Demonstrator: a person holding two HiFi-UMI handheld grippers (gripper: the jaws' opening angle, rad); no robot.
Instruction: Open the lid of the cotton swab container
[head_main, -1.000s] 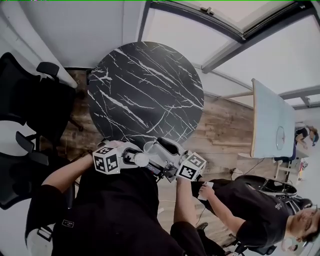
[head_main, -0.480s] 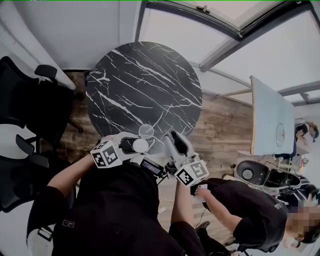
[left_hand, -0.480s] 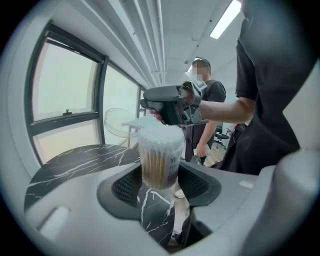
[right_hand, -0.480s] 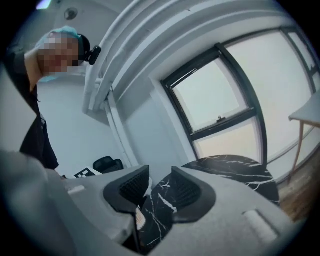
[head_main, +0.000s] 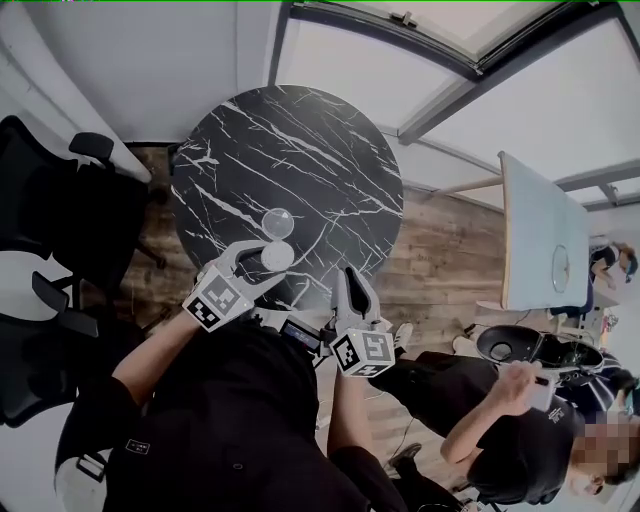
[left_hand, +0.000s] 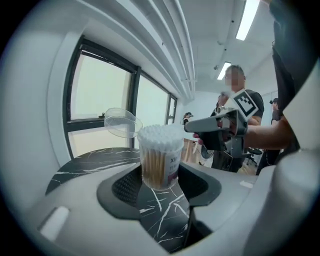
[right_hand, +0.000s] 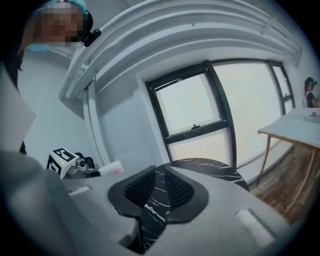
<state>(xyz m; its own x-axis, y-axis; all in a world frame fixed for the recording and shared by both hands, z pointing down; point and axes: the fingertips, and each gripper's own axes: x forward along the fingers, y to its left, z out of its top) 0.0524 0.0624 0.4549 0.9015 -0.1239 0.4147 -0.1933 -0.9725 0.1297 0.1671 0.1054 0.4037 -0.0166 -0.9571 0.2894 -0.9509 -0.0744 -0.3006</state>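
The cotton swab container is being held in the left gripper, whose pads are pressing on its lower part only, above the near edge of the dark marbled desk. Its clear lid is being carried tipped back off the mouth, up and to one side of the rim; whether a hinge is joining it there cannot be told. The right gripper is being kept apart from the container. Its jaws have just been closing and are standing with a narrow gap and nothing between them.

Spilling is being judged the likeliest trouble. The white swab heads are packed level with the open rim and are left uncovered, so any rolling or tipping of the left gripper could be sending them out. Because the container is being gripped low, its tall upper part could be levered round in the pads. It could also be dropped onto the desk if the pressure is eased. The lid, if hinged, could be jolted back over the mouth.

The container's long axis is being kept close to upright, running from the base between the pads to the mouth. The open end, with the swab tips, is pointing up.
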